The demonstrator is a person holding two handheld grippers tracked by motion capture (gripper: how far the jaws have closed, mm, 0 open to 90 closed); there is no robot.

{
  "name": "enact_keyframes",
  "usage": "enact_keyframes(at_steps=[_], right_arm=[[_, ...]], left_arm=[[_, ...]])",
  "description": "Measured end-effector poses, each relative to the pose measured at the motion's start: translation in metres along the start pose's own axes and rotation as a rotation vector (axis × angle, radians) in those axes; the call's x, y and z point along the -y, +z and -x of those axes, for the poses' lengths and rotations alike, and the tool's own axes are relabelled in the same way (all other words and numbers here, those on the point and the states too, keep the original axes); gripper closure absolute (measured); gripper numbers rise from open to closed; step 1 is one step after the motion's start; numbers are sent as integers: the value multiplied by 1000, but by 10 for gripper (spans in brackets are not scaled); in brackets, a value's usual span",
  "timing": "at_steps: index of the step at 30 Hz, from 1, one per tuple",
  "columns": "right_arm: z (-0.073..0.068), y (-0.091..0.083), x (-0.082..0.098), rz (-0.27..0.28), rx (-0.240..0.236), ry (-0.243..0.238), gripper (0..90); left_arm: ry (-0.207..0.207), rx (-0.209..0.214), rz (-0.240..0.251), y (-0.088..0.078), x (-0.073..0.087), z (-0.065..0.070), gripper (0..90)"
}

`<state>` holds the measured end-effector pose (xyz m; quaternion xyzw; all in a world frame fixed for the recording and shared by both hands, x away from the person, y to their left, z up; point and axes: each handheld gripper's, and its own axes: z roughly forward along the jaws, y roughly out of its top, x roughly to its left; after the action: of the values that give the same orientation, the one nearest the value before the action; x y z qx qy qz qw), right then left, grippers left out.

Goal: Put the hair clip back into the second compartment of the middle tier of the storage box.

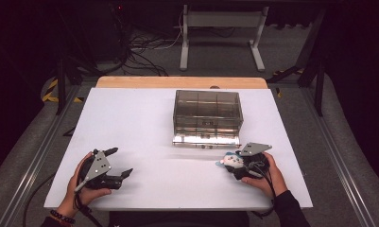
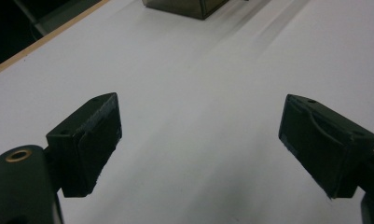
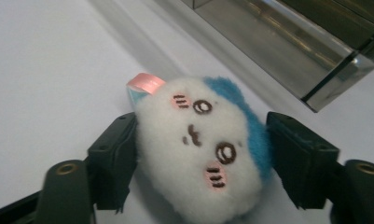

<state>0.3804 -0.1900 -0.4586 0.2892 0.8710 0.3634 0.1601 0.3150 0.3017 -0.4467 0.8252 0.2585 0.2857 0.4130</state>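
Note:
A small plush toy [image 1: 228,160] with a white face, pink cheeks and a blue back lies on the white table [image 1: 144,123] near its front right. My right gripper [image 1: 235,166] holds it from the right side. In the right gripper view the plush toy [image 3: 198,154] sits between both black pads of the right gripper [image 3: 202,128], which press against its sides. My left gripper [image 1: 122,162] rests at the front left, held in a hand; in its own view the left gripper [image 2: 201,130] stands open with only bare table between the jaws.
A smoky transparent drawer box [image 1: 207,116] stands at the middle back of the table, just beyond the toy; its front edge [image 3: 287,37] shows close behind the plush. A wooden strip [image 1: 177,82] runs along the far edge. Cables lie on the floor beyond.

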Motion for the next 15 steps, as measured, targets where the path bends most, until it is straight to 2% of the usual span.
enact_keyframes(at_steps=[2, 6, 8, 11, 15], right_arm=[[-1, -1, 0, -3, -9, -11, 359], [-5, -3, -2, -10, -19, -67, 392], [-7, -4, -2, -9, -31, -76, 400], [-11, -6, -4, -6, -22, -109, 412], [-14, -8, -7, 10, -33, -113, 420]], left_arm=[[-1, 0, -2, 0, 0, 0, 144], [2, -3, -3, -1, 0, 0, 145], [-2, 0, 2, -1, 0, 0, 145], [2, -2, 0, -2, 0, 0, 145], [0, -3, 0, -1, 1, -1, 145]])
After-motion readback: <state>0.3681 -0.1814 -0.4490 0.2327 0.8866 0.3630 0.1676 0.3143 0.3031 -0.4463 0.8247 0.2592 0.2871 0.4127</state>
